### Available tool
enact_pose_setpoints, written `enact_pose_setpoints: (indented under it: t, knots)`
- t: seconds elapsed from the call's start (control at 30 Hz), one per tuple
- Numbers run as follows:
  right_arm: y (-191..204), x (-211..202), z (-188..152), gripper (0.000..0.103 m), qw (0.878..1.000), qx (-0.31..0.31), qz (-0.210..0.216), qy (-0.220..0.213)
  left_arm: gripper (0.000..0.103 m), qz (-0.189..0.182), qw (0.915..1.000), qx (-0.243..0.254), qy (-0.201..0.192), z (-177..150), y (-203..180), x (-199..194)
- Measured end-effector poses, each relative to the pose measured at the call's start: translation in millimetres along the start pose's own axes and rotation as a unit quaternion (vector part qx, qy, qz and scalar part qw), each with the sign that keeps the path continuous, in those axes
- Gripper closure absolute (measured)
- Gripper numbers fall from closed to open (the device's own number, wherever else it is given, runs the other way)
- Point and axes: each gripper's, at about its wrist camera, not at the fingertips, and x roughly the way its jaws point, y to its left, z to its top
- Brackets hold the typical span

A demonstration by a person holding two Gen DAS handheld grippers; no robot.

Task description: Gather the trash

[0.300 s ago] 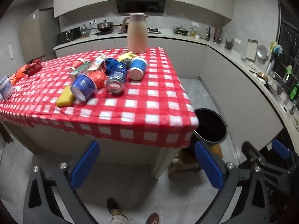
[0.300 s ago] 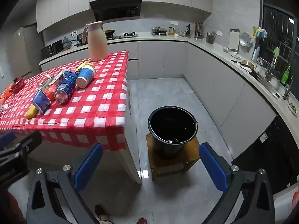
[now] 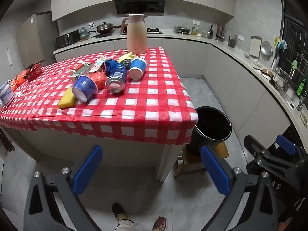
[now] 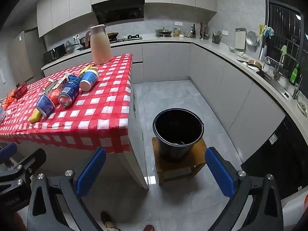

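A pile of trash lies on the red checked table (image 3: pixel 146 104): a blue can (image 3: pixel 116 79) on its side, two blue paper cups (image 3: pixel 137 67) (image 3: pixel 84 87), an orange crumpled bag (image 3: pixel 99 77), a yellow sponge (image 3: pixel 67 100) and a blue cloth. The pile also shows in the right wrist view, with the can (image 4: pixel 69 93) at its front. A black bucket (image 4: pixel 178 130) stands on a wooden stool (image 4: pixel 200 159) right of the table. My left gripper (image 3: pixel 152 169) is open and empty, below the table's near edge. My right gripper (image 4: pixel 154 169) is open and empty, in front of the bucket.
A pink thermos jug (image 3: pixel 136 36) stands at the table's far edge. A red packet (image 3: pixel 32 72) and a white tub (image 3: pixel 5 94) lie at the table's left. Kitchen counters (image 4: pixel 240 57) run along the back and right. The person's feet (image 3: pixel 119 211) show on the grey floor.
Both grippers have moved slightly; the table and bucket sit a little differently in the views. Nothing on the table has moved.
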Motion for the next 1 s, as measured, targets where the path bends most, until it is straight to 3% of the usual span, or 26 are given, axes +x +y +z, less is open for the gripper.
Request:
enact_pose_setpoints:
  t: [1.0]
  knots:
    - [-3.6, -2.1, 4.0, 0.000, 1.000, -0.007, 0.012, 0.007, 0.001, 0.009, 0.9999, -0.006, 0.006, 2.2, 5.2, 3.6]
